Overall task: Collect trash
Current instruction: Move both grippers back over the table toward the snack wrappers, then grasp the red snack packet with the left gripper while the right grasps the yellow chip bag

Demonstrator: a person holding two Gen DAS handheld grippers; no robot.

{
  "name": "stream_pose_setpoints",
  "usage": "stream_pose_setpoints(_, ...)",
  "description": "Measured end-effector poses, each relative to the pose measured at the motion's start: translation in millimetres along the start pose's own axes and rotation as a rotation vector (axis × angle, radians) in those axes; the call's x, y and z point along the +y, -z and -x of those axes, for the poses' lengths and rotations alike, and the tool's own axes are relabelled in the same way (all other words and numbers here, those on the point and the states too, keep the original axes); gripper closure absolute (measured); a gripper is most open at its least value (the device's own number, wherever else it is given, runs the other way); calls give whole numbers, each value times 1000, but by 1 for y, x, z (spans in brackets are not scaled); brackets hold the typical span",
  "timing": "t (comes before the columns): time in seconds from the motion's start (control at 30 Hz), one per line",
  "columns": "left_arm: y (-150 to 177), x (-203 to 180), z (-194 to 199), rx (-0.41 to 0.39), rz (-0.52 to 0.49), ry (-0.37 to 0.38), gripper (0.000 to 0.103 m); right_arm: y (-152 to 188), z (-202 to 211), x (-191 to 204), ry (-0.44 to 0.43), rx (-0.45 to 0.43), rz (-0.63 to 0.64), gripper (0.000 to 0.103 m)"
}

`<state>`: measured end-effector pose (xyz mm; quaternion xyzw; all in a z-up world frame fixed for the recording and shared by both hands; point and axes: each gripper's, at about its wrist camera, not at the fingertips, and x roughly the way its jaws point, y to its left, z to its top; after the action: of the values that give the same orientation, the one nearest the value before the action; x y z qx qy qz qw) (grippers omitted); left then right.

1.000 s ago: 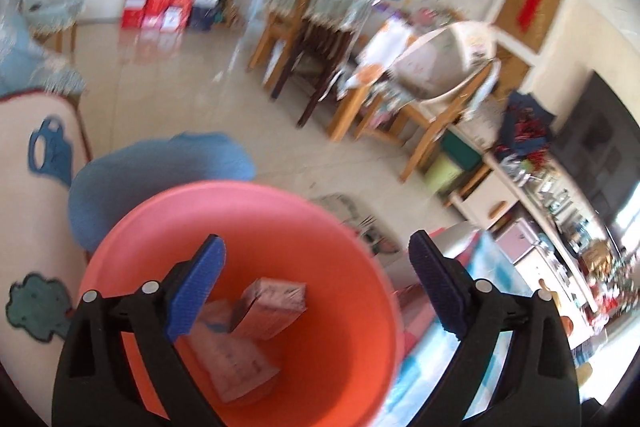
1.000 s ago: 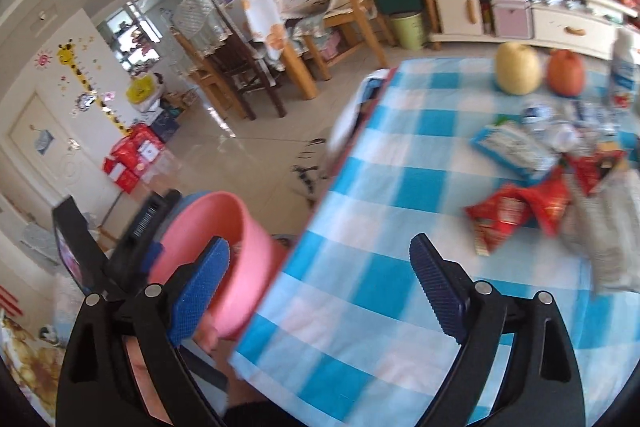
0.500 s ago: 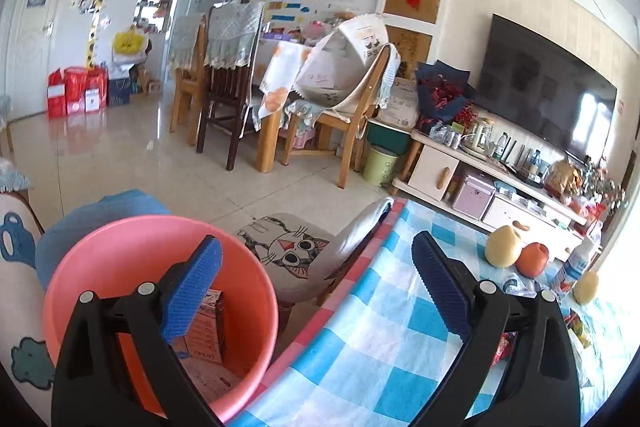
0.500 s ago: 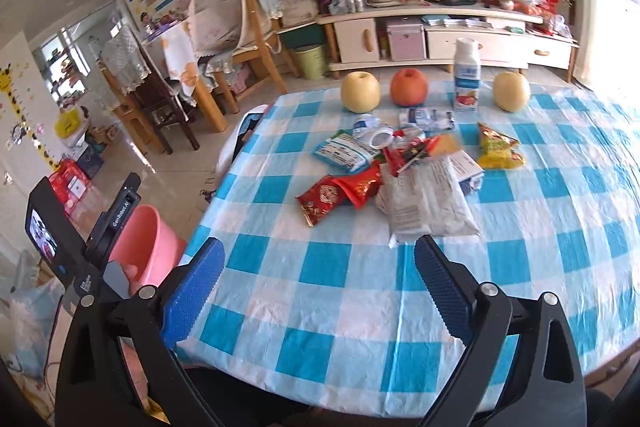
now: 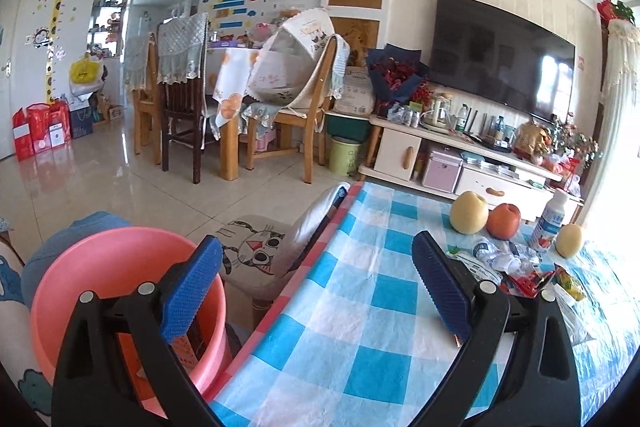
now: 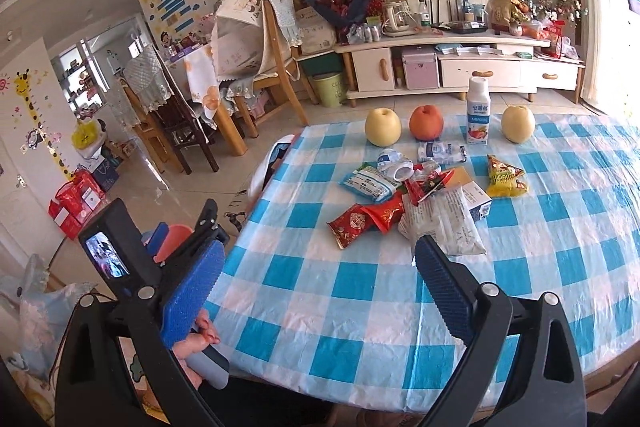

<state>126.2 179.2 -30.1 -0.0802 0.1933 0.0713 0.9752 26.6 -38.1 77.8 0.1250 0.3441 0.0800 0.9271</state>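
A pile of wrappers lies mid-table: a red snack wrapper (image 6: 366, 219), a white plastic bag (image 6: 444, 223), a blue-white packet (image 6: 366, 183), a yellow packet (image 6: 505, 175) and crumpled bottles (image 6: 440, 151). A pink bucket (image 5: 96, 279) with a carton inside (image 5: 188, 351) stands by the table's left edge; only a sliver of it (image 6: 178, 235) shows in the right wrist view. My left gripper (image 5: 316, 291) is open and empty over the table's left edge. My right gripper (image 6: 318, 291) is open and empty above the near table, short of the pile.
Two pale pears (image 6: 383, 126) (image 6: 518, 123), a red apple (image 6: 427, 122) and a drink bottle (image 6: 479, 117) stand in a row behind the pile on the blue-checked tablecloth (image 6: 360, 279). A cat-cushion stool (image 5: 260, 255) sits beside the table. Chairs and a TV cabinet stand beyond.
Both grippers have swung up and right, from over the bucket and table edge toward the table. The trash pile has come into full view. Both stay open.
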Motion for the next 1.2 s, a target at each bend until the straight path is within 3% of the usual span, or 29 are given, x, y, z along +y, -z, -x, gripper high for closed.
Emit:
stream_pose_setpoints(0.3,10,-11,-1,40,-29,84,7,-3,12,-5,22,-46,14,7)
stream_pose_setpoints(0.63,22,-40,-13,106,-118,170,7,-8,-4,-53,92,-55,20,7)
stream_pose_setpoints(0.87,30,-73,-34,214,-152,294,7,-16,-30,-115,146,-32,-29,7)
stream_pose_setpoints(1.07,41,-106,-56,290,-169,354,7,-34,-70,-192,223,102,-169,7)
stream_pose_setpoints(1.2,48,-132,-68,309,-270,360,7,-48,-99,-240,299,169,-202,7)
